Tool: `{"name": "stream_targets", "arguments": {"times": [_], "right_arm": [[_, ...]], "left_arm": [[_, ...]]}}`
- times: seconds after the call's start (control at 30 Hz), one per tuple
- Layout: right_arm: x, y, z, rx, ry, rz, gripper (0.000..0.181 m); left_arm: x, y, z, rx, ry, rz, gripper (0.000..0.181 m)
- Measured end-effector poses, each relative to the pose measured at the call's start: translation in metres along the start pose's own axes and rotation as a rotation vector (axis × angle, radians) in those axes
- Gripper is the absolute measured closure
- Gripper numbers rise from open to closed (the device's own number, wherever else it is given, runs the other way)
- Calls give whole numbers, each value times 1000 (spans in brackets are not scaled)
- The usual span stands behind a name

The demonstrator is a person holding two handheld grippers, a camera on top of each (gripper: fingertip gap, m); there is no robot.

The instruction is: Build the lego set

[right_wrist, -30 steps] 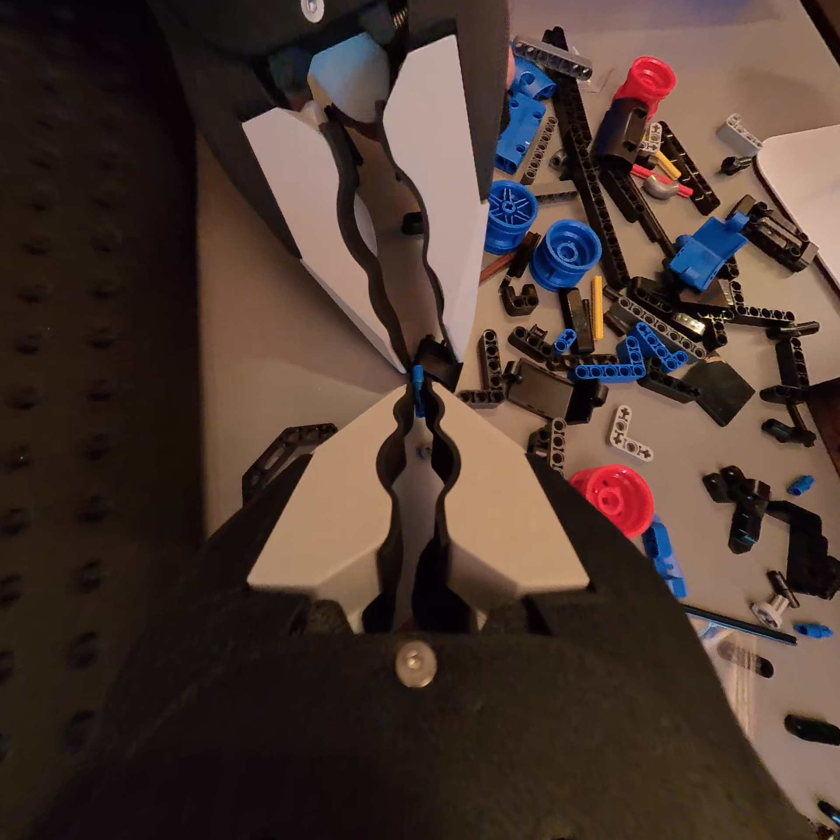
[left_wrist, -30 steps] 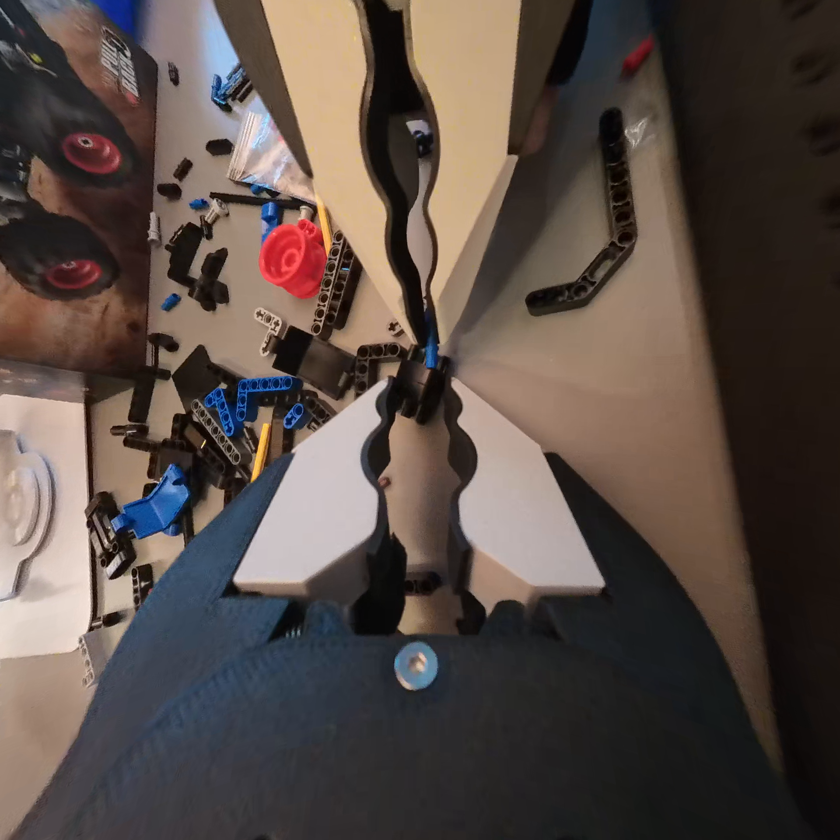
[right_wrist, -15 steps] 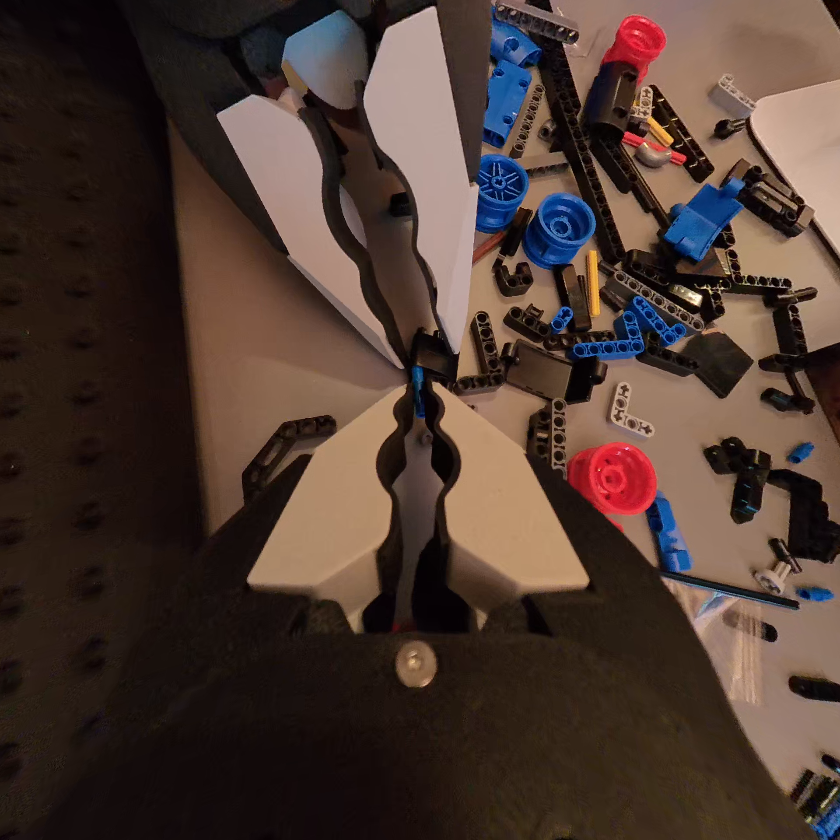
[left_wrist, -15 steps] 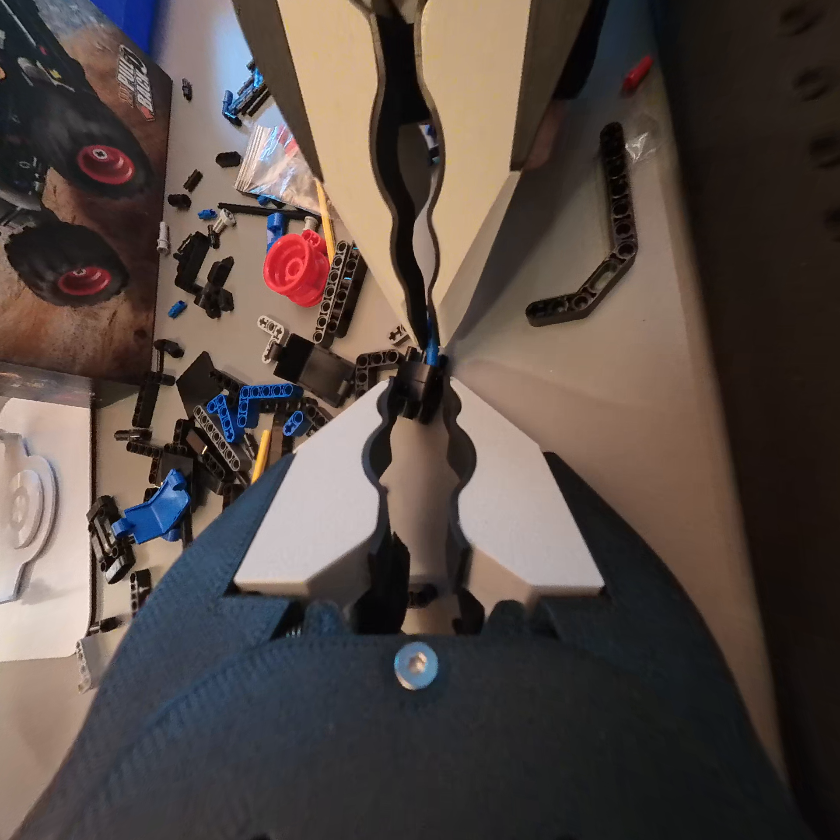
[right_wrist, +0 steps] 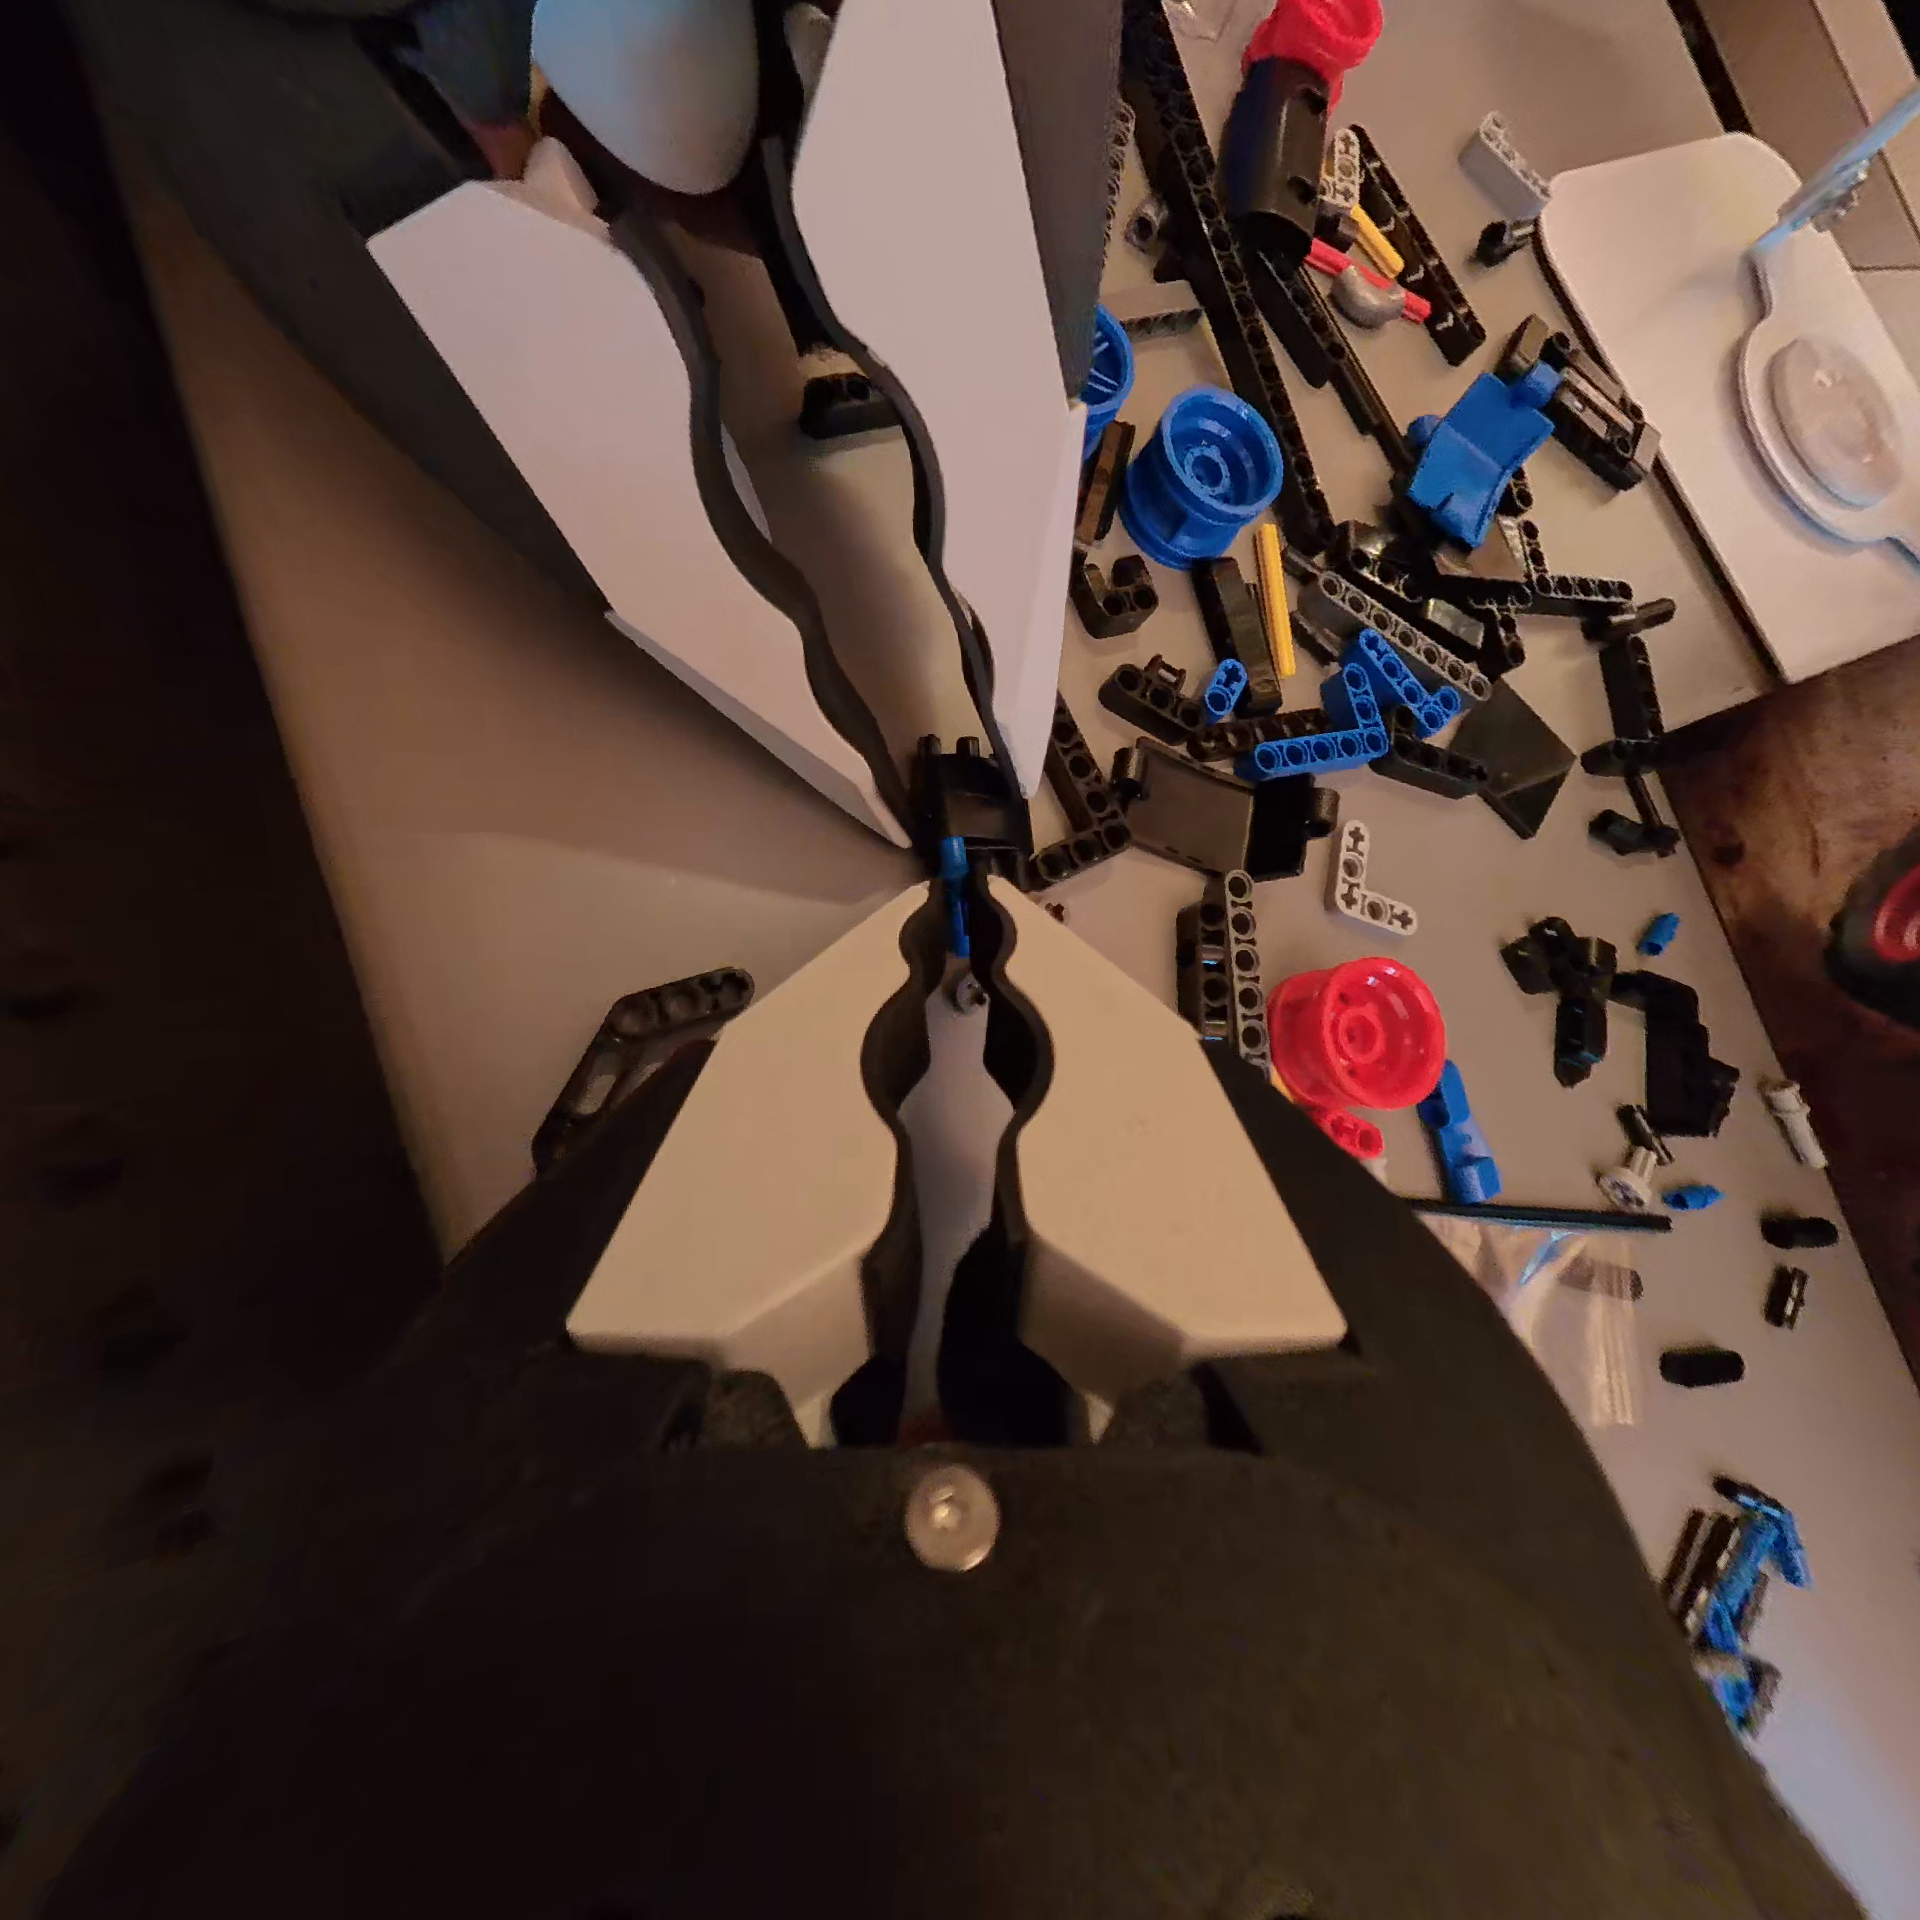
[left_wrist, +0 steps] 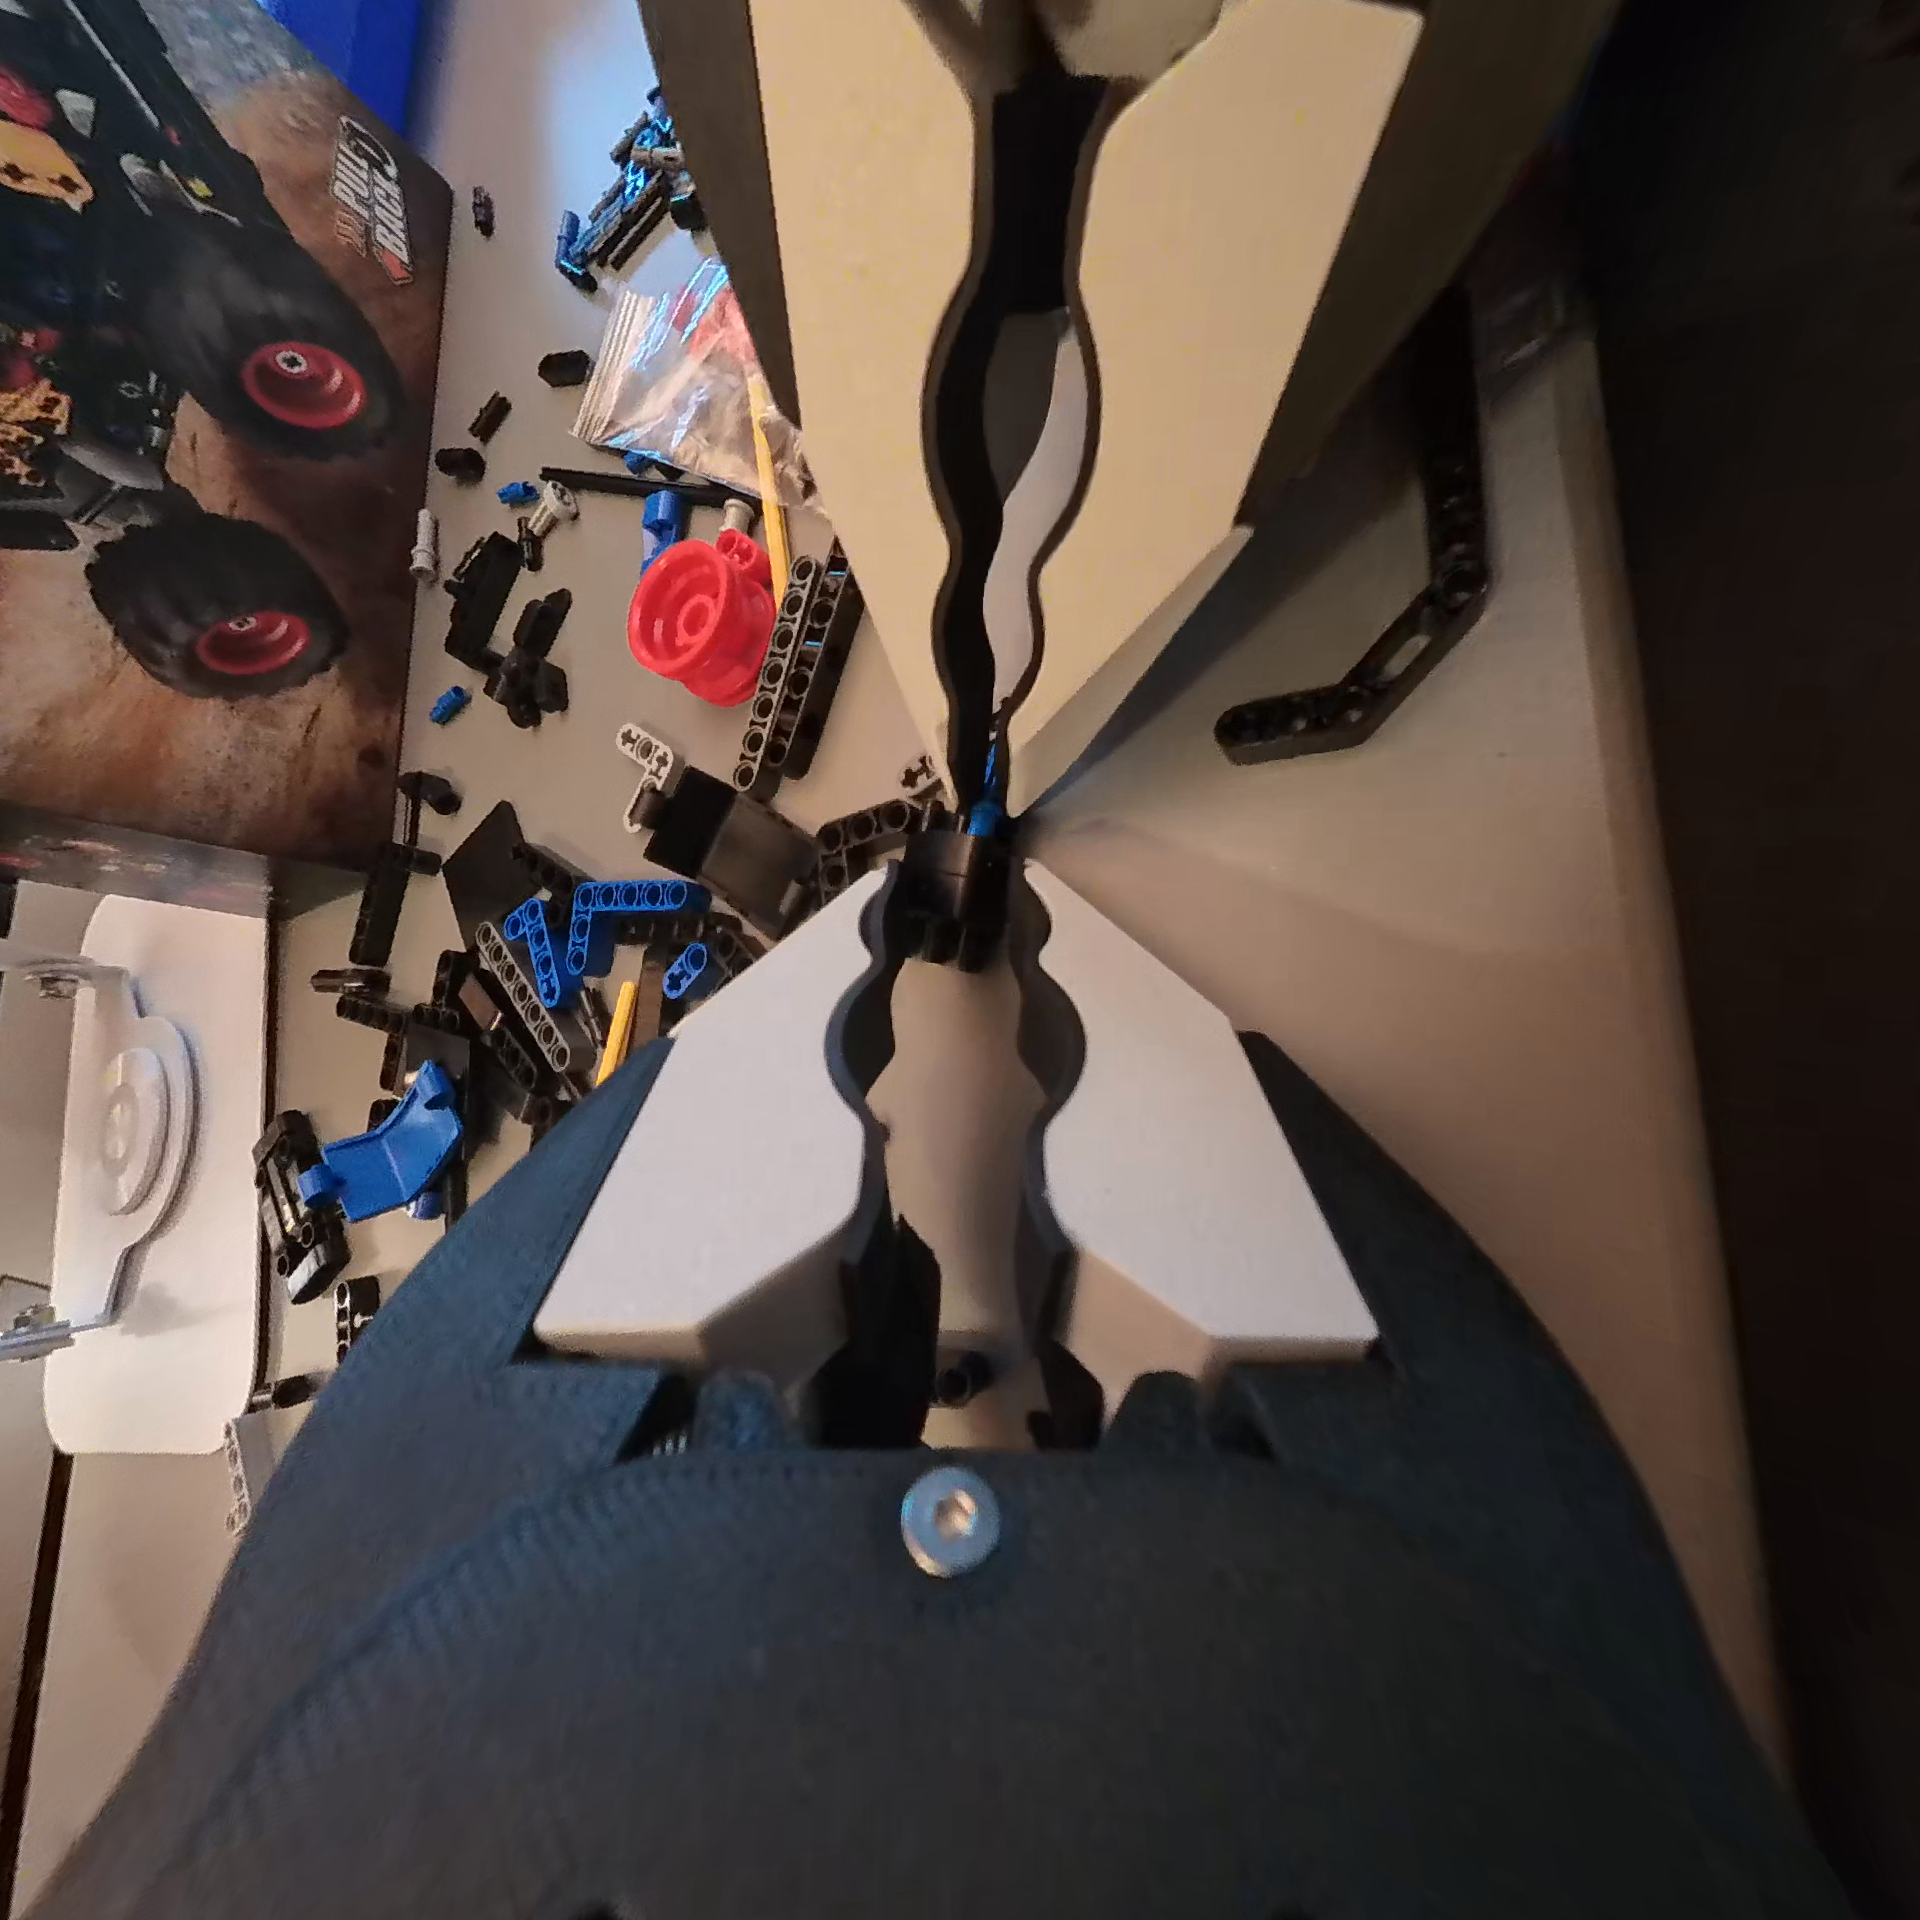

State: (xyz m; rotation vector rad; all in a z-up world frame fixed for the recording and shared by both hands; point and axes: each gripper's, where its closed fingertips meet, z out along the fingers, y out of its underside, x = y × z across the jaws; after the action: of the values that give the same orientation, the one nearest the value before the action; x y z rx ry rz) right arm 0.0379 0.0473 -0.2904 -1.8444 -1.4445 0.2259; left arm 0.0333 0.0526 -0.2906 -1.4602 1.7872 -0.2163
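Your left gripper (left_wrist: pixel 954 904) clamps black connector (left_wrist: pixel 951 883); right gripper (right_wrist: pixel 961 914) pinches blue pin (right_wrist: pixel 953 883). Grippers now closer, pin meets connector; seating likely underway.

Both grippers meet tip to tip above the grey table (left_wrist: pixel 1351 935): the left gripper (left_wrist: pixel 956 914) clamps a small black piece (left_wrist: pixel 951 883), the right gripper (right_wrist: pixel 961 914) pinches a blue pin (right_wrist: pixel 953 894); no gap between them. Open tabletop lies on the edge side of the tips, broken only by one black angled beam (left_wrist: pixel 1392 644) near the table's edge. The opposite side is obstructed by a dense scatter of loose parts: a red wheel hub (right_wrist: pixel 1356 1034), a blue wheel hub (right_wrist: pixel 1205 473), black and blue beams, a plastic bag (left_wrist: pixel 675 405). Beyond these the set's box (left_wrist: pixel 208 468) closes off that side
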Motion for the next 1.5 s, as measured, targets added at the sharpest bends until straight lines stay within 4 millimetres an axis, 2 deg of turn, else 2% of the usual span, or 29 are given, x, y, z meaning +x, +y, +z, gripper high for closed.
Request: {"name": "stream_targets", "arguments": {"times": [0.33,0.6,1.17,1.5], "right_arm": [[4,1,-1,-134,227,-62,181],[3,1,0,-88,193,6,180],[6,1,0,-158,359,-181,181],[7,-1,-1,-130,370,-190,181]], "left_arm": [[-2,-1,2,1,-41,-12,165],[-2,-2,2,13,-29,-28,165],[-4,-3,5,29,-42,-39,165],[-4,-4,5,40,-39,-45,166]]}}
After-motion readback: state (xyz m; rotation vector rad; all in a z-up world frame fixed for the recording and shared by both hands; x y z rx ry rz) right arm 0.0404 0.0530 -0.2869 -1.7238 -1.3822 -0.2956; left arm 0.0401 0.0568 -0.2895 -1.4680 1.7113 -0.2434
